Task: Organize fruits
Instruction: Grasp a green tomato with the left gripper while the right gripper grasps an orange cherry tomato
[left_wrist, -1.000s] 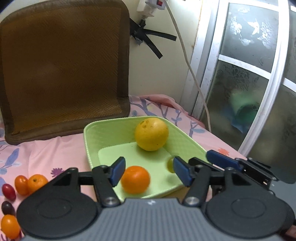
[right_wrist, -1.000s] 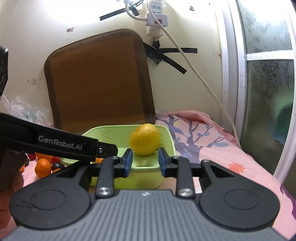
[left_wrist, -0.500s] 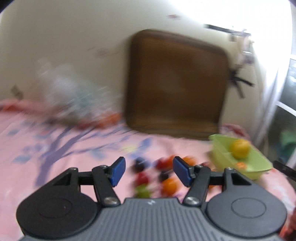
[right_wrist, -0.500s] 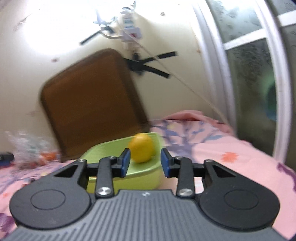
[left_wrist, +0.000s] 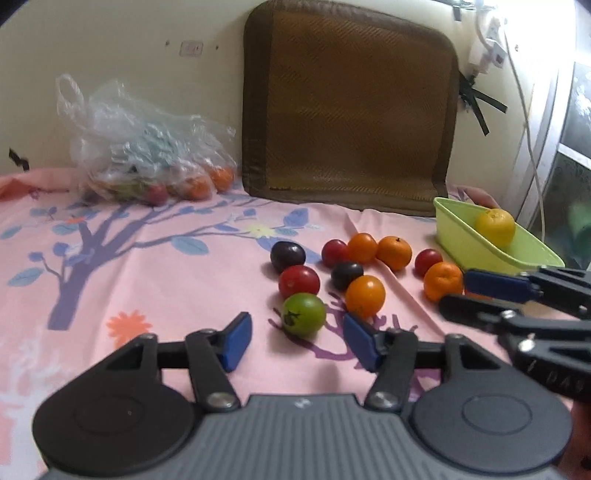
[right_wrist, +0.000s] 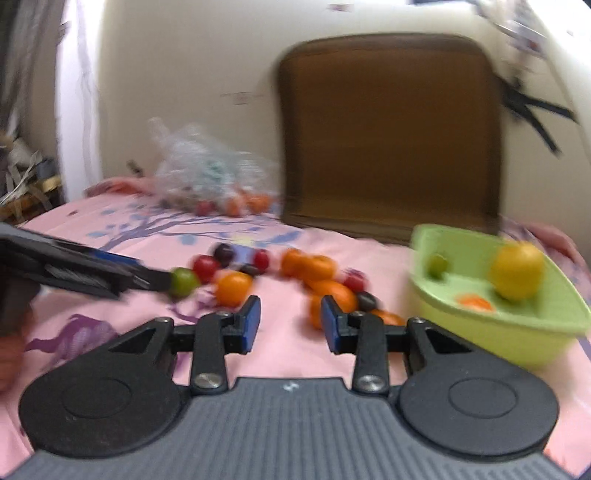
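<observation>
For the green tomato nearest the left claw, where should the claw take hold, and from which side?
Probably across the widest part of the green tomato, one pad on each flank, coming straight ahead from the near side. The open left claw already frames it. It lies with its stem scar facing the camera, and the red tomato crowds only its far side, so both flanks look free.

Black tongs (left_wrist: 297, 341) with blue pads (left_wrist: 236, 341), silver screws.
</observation>
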